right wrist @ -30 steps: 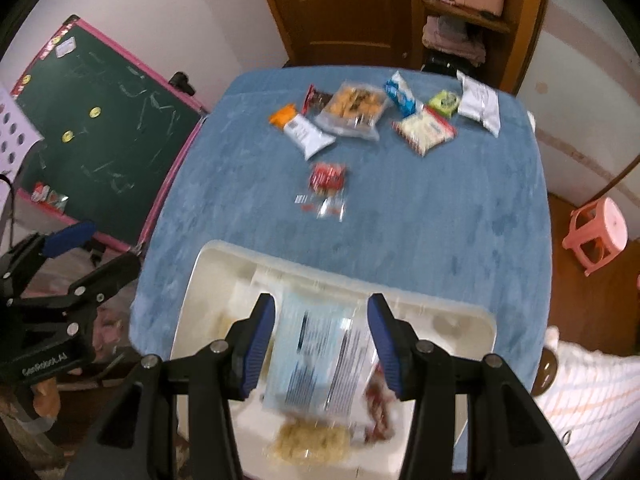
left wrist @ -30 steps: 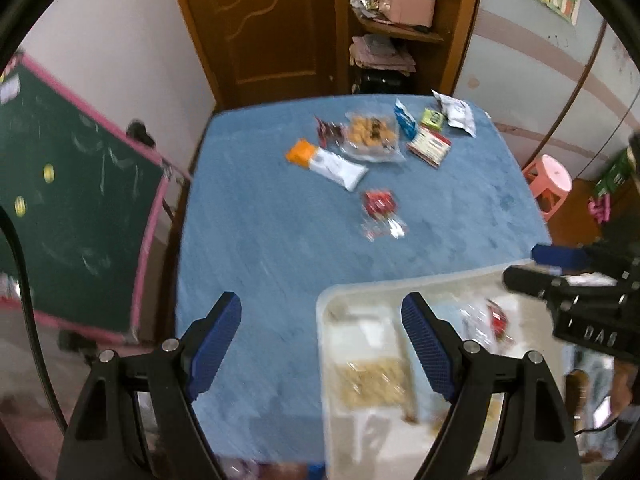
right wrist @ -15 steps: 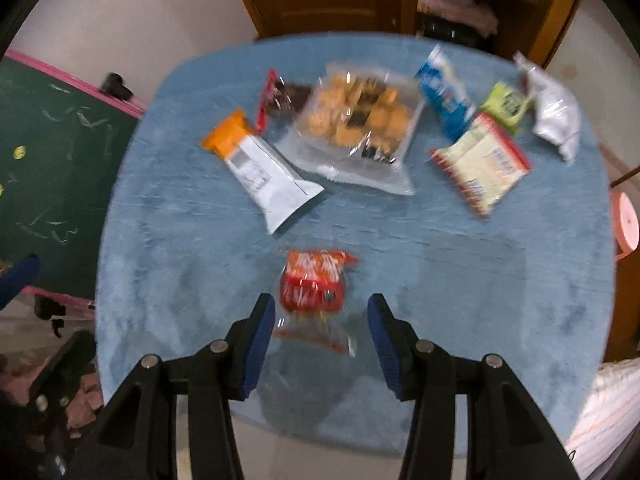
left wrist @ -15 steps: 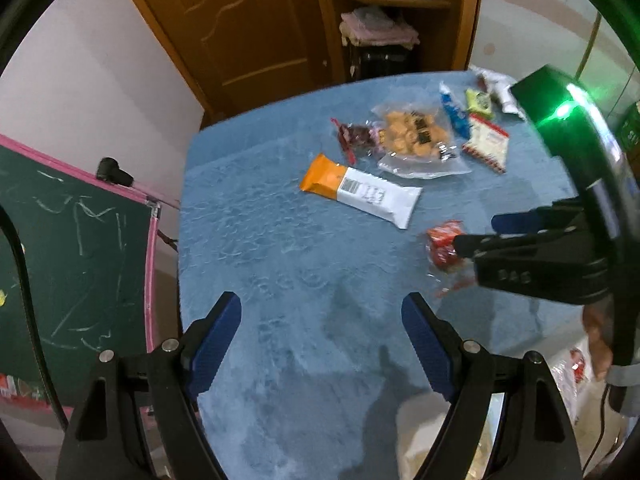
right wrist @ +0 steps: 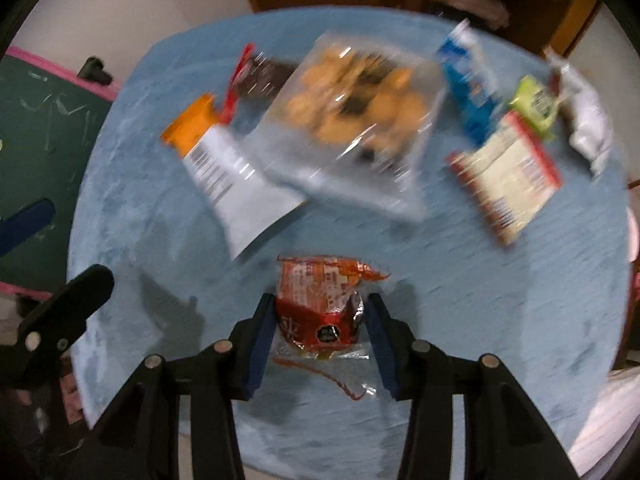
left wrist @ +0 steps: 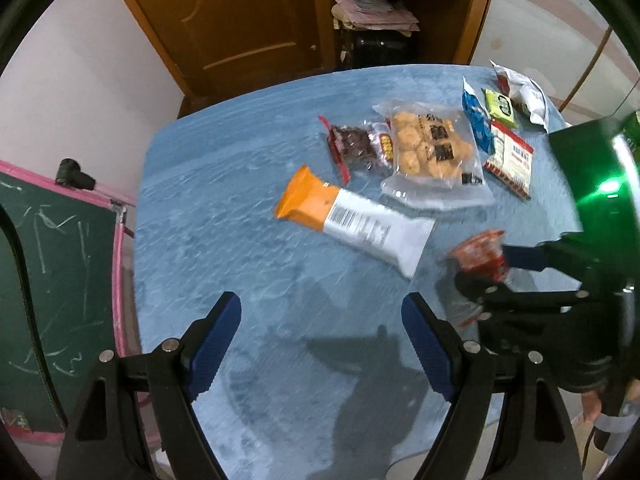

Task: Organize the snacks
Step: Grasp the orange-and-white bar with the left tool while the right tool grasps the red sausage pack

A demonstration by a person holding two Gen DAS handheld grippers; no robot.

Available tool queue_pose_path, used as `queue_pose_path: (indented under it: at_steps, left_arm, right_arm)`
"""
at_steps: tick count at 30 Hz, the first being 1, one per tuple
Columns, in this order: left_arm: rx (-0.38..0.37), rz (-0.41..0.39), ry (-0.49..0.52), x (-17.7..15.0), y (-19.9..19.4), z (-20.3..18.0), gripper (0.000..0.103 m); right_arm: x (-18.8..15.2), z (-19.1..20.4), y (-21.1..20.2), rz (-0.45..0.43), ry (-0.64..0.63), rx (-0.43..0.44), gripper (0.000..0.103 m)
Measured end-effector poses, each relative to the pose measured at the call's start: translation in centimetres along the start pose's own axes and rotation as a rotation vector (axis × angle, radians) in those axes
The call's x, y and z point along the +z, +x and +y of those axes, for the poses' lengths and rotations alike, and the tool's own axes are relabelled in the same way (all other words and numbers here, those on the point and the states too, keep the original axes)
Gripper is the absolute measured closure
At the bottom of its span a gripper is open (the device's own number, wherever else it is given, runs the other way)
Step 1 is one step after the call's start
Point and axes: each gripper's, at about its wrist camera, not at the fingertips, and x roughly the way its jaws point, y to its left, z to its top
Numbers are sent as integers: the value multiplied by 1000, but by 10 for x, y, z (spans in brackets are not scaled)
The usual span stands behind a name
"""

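Mid-task: right tool (right wrist: 320, 320) closing around a red snack packet (right wrist: 320, 312) near the worktop's (left wrist: 224, 208) near edge, pads not yet clearly pressing; left tool (left wrist: 322, 332) wide apart, empty; seven other snack packs unsorted toward the far edge.

A brown wooden door (left wrist: 240, 20) with carved panels stands in a pale wall (left wrist: 80, 80), and just beside it an open wooden shelf unit (left wrist: 400, 8) holds folded pink cloth and papers. A blue plush cloth covers the surface (left wrist: 224, 208). To one side leans a green chalkboard (left wrist: 52, 264) with a pink frame, scrawled with chalk
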Motion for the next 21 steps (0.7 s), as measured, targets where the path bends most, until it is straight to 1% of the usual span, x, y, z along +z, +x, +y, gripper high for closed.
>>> queue_pose_path:
  at_steps: [3,6,9,10,13,17,19,21]
  left_arm:
    - [-28,12,-30,15,14,-4,21]
    - [-57,55,-94,30,36,-4,21]
    - [-92,84,-160,38,52,-2,21]
    - [-108,95,-190,41,58,0,21]
    - [-134,102,-240,47,69,1,21]
    - [-121,125,-339,56,89,8,21]
    - [-99,156,-399,59,104,11,21]
    - [-94,181,-455,58,116,13,21]
  right_arm:
    - [6,-15,-8,-31,33,-6,57]
    - [11,-31,-18,-82,79,-16,57]
    - [12,-39,-22,-115,108,-33,57]
    - [12,-42,-24,-119,115,-31,57]
    - [8,-43,-21,-119,135,-17,57]
    - [5,-45,-20,-120,152,-5,57]
    - [2,-44,-23,-121,156,1,57]
    - [4,-41,-24,-122,156,5,57]
